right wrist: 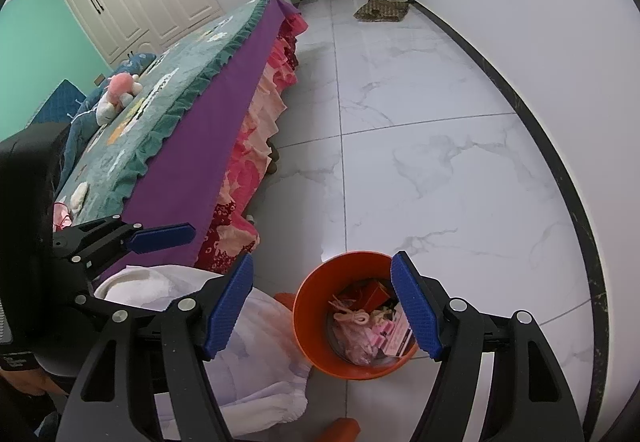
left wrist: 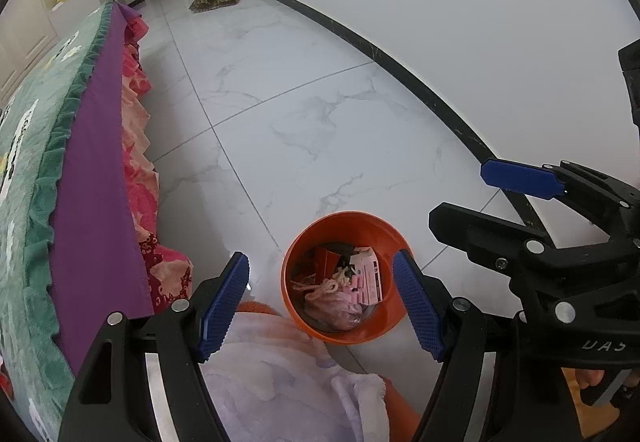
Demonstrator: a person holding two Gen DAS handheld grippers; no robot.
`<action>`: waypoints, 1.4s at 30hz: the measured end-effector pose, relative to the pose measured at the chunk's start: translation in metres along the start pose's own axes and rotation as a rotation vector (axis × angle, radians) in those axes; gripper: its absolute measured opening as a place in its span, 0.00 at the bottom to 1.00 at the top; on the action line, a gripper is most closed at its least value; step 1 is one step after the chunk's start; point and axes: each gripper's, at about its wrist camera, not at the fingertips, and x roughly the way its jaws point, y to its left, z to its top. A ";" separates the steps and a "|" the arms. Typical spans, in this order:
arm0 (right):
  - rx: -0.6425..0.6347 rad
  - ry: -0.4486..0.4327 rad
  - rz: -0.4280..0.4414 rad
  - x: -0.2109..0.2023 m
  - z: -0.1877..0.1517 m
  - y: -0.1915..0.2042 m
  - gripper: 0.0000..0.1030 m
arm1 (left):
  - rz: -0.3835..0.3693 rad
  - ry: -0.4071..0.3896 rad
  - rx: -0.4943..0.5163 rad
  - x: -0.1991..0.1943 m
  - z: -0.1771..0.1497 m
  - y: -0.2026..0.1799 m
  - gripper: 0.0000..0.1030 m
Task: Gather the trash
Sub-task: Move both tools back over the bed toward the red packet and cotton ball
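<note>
An orange trash bin [left wrist: 370,232] stands on the white marble floor, also in the right wrist view [right wrist: 316,292]. It holds trash: a pink plastic bag [left wrist: 336,308], a pink-white carton [left wrist: 368,274] and red scraps [left wrist: 326,260]. My left gripper [left wrist: 326,300] is open and empty, above the bin. My right gripper [right wrist: 326,308] is open and empty, also above the bin; it shows at the right of the left wrist view [left wrist: 460,193]. The left gripper shows at the left of the right wrist view [right wrist: 164,236].
A bed [right wrist: 192,81] with a teal blanket, purple sheet and pink floral skirt runs along the left. A person's lilac-trousered leg [left wrist: 280,378] is below the grippers. A black baseboard [right wrist: 560,177] lines the wall on the right. A rug [right wrist: 382,9] and a shelf rack lie far off.
</note>
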 end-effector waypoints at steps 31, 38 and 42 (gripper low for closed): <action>-0.403 -0.070 0.279 -0.035 0.011 0.257 0.69 | 0.280 -0.223 -0.376 -0.172 -0.127 0.147 0.73; -0.489 -0.056 0.336 -0.026 0.006 0.321 0.69 | 0.331 -0.257 -0.477 -0.199 -0.164 0.185 0.76; -0.521 -0.028 0.366 -0.015 0.004 0.352 0.69 | 0.355 -0.255 -0.534 -0.206 -0.184 0.207 0.76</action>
